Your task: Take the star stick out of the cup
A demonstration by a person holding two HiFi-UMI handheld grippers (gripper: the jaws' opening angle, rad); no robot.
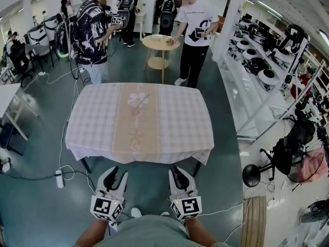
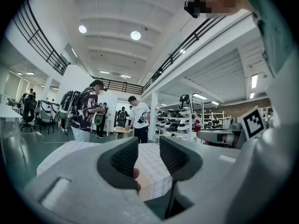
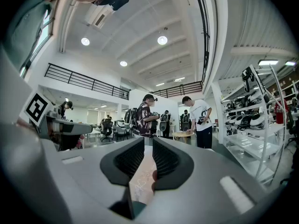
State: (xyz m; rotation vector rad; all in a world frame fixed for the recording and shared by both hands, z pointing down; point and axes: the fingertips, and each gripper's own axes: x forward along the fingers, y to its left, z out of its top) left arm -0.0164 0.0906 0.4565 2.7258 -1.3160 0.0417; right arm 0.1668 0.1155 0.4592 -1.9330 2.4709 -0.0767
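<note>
On the table [image 1: 92,133], which has a checked cloth and a beige runner, a small pale cup [image 1: 137,101] stands near the far edge. A thin stick [image 1: 144,97] leans out of it toward the right; its star end is too small to make out. Both grippers hang level in front of the table's near edge, well short of the cup. My left gripper [image 1: 119,173] [image 2: 148,156] is open with nothing between its jaws. My right gripper [image 1: 180,173] [image 3: 148,156] has its jaws only narrowly apart, also with nothing between them.
Two people stand behind the table, on either side of a round wooden side table [image 1: 160,42]. White shelving [image 1: 257,71] runs along the right. Cables and a power strip [image 1: 59,178] lie on the floor at left, with a black stool [image 1: 252,175] and a wooden plank [image 1: 254,220] at right.
</note>
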